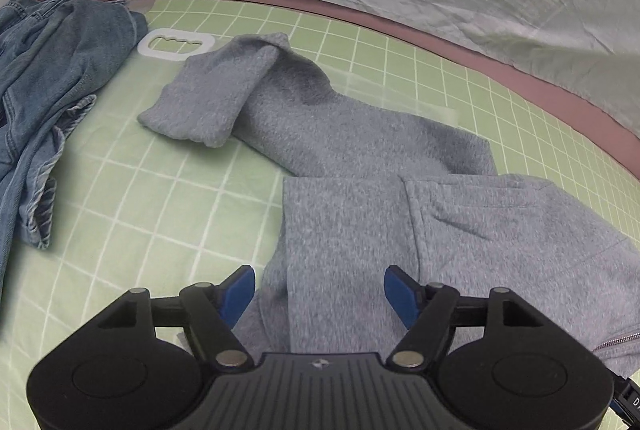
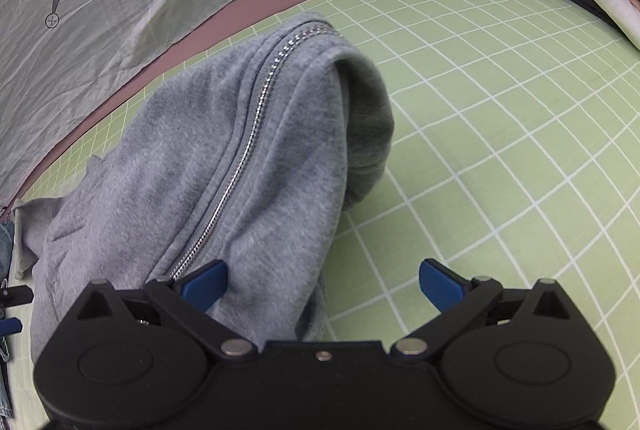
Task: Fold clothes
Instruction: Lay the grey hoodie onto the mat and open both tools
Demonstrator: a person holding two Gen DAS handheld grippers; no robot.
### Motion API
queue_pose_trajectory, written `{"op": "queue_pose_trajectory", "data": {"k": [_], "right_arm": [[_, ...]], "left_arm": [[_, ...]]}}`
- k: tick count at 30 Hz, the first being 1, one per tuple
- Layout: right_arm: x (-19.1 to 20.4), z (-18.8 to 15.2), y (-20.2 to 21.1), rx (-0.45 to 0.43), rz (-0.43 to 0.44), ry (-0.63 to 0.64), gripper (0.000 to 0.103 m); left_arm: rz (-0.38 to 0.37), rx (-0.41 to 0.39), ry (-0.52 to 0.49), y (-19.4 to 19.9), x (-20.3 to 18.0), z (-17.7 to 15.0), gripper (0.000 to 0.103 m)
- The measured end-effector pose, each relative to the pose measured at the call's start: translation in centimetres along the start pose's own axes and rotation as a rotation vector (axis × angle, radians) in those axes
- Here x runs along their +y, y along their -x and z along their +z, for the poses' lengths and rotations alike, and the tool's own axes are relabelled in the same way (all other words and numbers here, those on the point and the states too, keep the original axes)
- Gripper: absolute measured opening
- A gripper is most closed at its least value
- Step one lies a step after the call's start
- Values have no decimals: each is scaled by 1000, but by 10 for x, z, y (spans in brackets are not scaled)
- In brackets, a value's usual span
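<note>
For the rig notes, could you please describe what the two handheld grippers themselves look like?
Both match: the left gripper and right gripper have matte black ribbed bodies, two round black housings, silver pivot pins, black linkage arms and blue fingers. No hands or sleeves show.

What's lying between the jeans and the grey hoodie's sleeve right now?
In the left wrist view, a white plastic handle lies on the green grid sheet between the jeans and the hoodie sleeve.
</note>
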State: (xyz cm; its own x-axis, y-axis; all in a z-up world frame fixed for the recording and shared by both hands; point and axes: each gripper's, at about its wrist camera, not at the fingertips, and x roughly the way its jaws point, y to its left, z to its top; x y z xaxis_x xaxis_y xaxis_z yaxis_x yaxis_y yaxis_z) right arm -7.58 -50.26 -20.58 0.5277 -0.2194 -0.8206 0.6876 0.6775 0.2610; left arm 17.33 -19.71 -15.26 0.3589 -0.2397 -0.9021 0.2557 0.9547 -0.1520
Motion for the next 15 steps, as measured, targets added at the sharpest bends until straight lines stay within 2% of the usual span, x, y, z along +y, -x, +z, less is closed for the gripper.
{"op": "queue_pose_trajectory", "data": {"k": [2, 3, 4, 5, 6, 7, 8, 9, 10, 14, 15], "right_arm": [[-1, 4, -4, 0, -3, 22, 101], [1, 6, -5, -1, -2, 40, 97], [3, 9, -6, -1, 2, 58, 90], [5, 12, -6, -1, 9, 76, 87], [7, 16, -7, 0, 19, 95, 80], [11, 21, -9, 3, 32, 113, 71], [14, 26, -11, 3, 43, 131, 66], [18, 33, -14, 0, 50, 150, 57], [22, 39, -16, -2, 58, 169, 49], [44, 79, -32, -56, 29, 272, 38], [48, 95, -36, -81, 15, 284, 30]], "left_arm": [[-1, 9, -8, -9, -4, 4, 71], [-3, 6, -8, -12, -6, 5, 68], [-4, 3, -8, -14, -8, 6, 57], [-1, 5, -8, -15, -10, 7, 50], [2, 6, -8, -17, -12, 7, 39], [2, 7, -8, -19, -15, 8, 22], [-7, 13, -6, -20, -16, 7, 12], [-13, 18, 0, -20, -18, 6, 2], [-8, 19, 8, -20, -21, 4, 2], [-21, 46, -17, -13, -34, -17, 0], [-25, 55, -26, -11, -38, -23, 0]]}}
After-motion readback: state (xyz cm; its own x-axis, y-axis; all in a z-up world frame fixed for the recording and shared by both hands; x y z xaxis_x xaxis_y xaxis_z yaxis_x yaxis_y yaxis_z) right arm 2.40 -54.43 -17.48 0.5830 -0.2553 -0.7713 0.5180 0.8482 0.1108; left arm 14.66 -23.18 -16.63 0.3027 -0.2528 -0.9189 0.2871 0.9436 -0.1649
